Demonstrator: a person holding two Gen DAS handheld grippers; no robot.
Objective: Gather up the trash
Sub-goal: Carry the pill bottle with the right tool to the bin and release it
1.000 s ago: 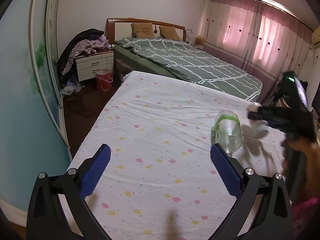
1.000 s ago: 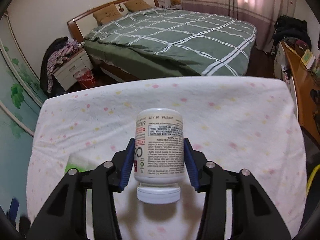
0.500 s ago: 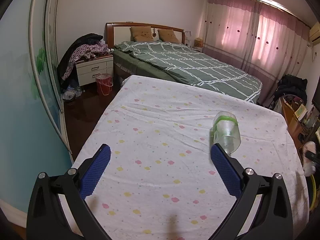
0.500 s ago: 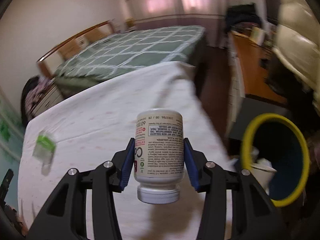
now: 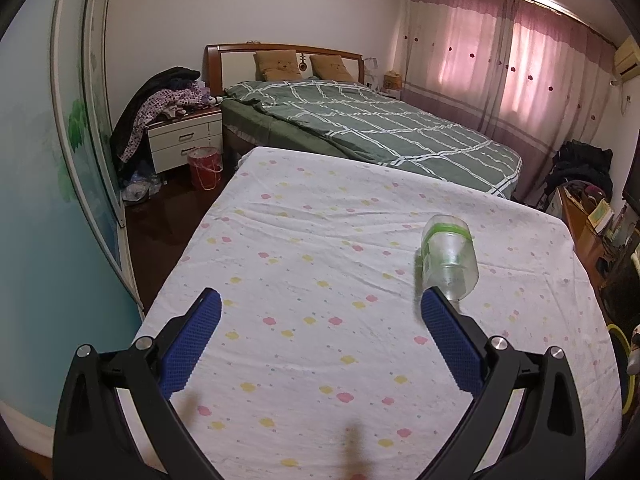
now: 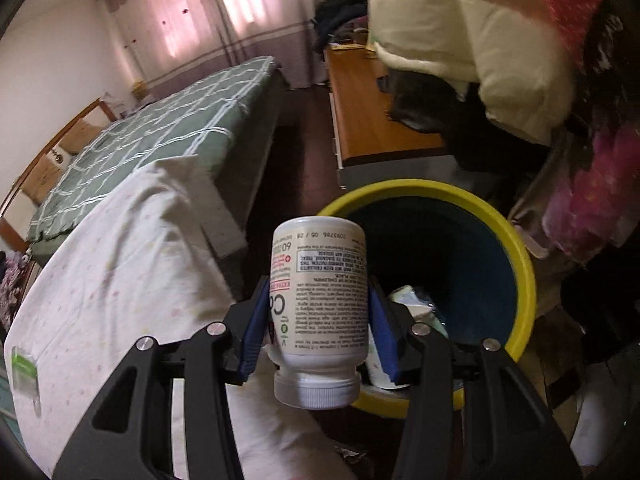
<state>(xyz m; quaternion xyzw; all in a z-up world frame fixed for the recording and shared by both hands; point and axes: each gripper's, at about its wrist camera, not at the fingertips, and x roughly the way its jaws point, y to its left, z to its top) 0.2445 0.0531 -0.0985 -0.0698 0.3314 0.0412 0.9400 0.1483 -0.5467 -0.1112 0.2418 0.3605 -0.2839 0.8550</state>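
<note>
My right gripper is shut on a white pill bottle, held cap toward the camera, over the near rim of a yellow-rimmed blue trash bin with some trash at its bottom. My left gripper is open and empty above the flowered sheet. A clear plastic bottle with a green label lies on the sheet just past the left gripper's right fingertip. It also shows blurred at the far left of the right wrist view.
A green plaid bed stands behind the sheet-covered surface. A nightstand piled with clothes and a red basket are at the back left. A wooden desk and piled clothes stand behind the bin.
My right gripper has swung right with the pill bottle, from over the sheet to over the bin. The left gripper has stayed almost still.
</note>
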